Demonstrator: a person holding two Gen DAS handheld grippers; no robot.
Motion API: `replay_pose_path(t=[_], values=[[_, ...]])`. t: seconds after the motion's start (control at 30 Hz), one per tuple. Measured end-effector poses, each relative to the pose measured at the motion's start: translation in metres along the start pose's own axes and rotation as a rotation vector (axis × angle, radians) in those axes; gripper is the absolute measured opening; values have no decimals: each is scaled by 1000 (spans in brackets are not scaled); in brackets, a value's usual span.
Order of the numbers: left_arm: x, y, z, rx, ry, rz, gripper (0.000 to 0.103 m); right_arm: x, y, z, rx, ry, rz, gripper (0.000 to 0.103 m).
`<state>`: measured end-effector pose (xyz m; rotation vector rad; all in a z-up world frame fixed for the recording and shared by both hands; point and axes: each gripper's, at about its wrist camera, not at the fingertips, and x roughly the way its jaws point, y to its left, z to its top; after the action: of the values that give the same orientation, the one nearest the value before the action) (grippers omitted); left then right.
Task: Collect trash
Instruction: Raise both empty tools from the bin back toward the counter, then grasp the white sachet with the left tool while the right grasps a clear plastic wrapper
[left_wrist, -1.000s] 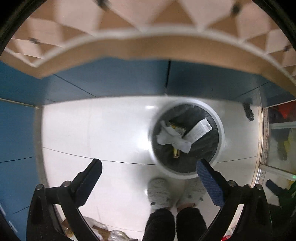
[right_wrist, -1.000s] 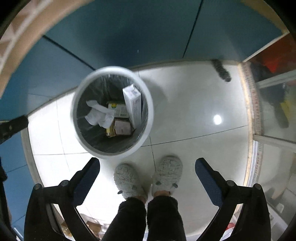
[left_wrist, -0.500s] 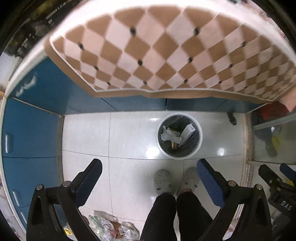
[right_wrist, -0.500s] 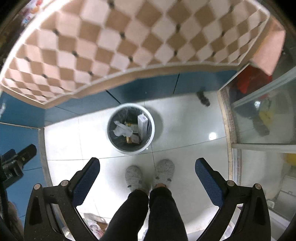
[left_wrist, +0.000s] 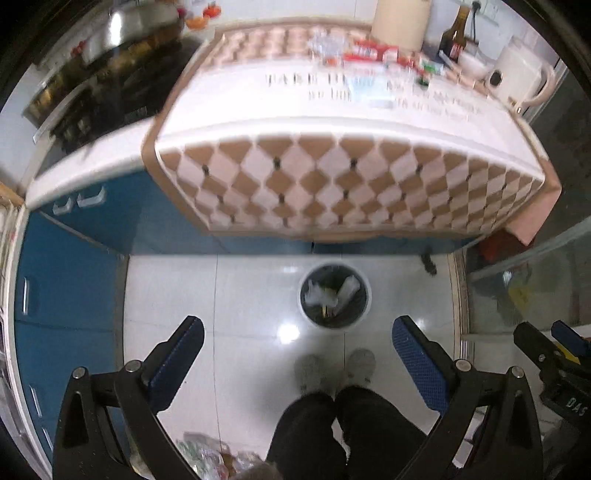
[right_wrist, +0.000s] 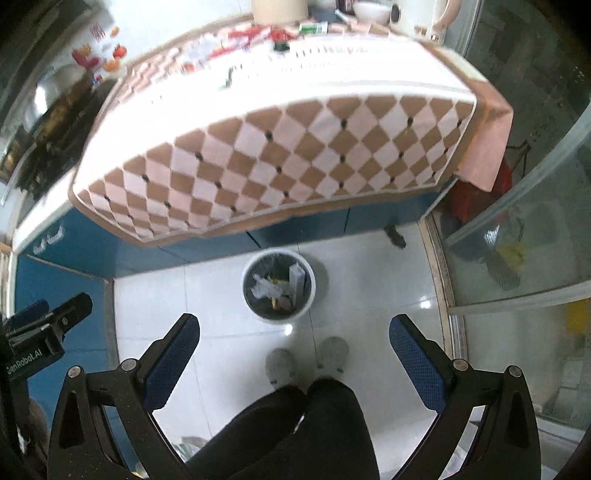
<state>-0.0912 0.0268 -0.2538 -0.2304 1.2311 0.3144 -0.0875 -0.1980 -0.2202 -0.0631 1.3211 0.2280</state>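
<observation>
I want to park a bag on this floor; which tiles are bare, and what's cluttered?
Bare white floor tiles lie between the blue cabinets and the round white trash bin. More lie between bin and glass door. The checkered-cloth counter's far edge is crowded.

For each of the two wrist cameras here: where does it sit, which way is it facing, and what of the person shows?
Left wrist: on the left gripper, held high, looking down at floor and trash bin; legs and slippers show, right gripper at right edge.
Right wrist: on the right gripper, same downward look at the trash bin; legs and slippers show, left gripper at left edge.
Shared: bin, checkered tablecloth, blue cabinets.
</observation>
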Motion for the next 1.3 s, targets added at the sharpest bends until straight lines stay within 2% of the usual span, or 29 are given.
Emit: replay_pose_path(t=[0.1, 0.2, 0.3, 0.43, 0.57, 0.77, 0.83, 0.87, 0.93, 1.0, 1.03, 1.07, 1.17, 1.3], values=[[-16, -1, 29, 0, -89, 45, 103, -19, 3, 19, 20, -46, 40, 103], [-25, -1, 70, -29, -162, 60, 103, -29, 3, 51, 46, -78, 78, 103], [-15, 2, 117, -43, -167, 68, 103, -33, 0, 93, 62, -103, 108, 103], [29, -7, 184, -66, -71, 61, 103, -8, -8, 154, 61, -86, 128, 103], [93, -35, 248, -100, 74, -13, 103, 35, -18, 230, 87, -41, 165, 103], [186, -85, 310, -101, 235, -33, 102, 119, -38, 338, 85, 45, 155, 103], [208, -96, 317, -87, 279, -30, 91, 147, -45, 370, 73, 68, 135, 103], [217, -100, 318, -82, 302, -22, 76, 156, -48, 378, 70, 77, 131, 103], [211, -105, 320, -72, 243, -14, 56, 176, -53, 402, 61, 97, 124, 103], [206, -105, 321, -67, 231, 2, 9, 191, -55, 420, 58, 111, 131, 103], [205, -103, 320, -71, 234, 5, 4, 197, -54, 428, 53, 118, 137, 103], [205, -96, 319, -86, 233, 13, 4, 200, -52, 432, 50, 121, 142, 103], [200, -71, 315, -113, 204, 116, 4, 211, -37, 451, 17, 128, 183, 103], [190, -24, 309, -204, 182, 219, 4, 217, 7, 468, -66, 115, 251, 103]])
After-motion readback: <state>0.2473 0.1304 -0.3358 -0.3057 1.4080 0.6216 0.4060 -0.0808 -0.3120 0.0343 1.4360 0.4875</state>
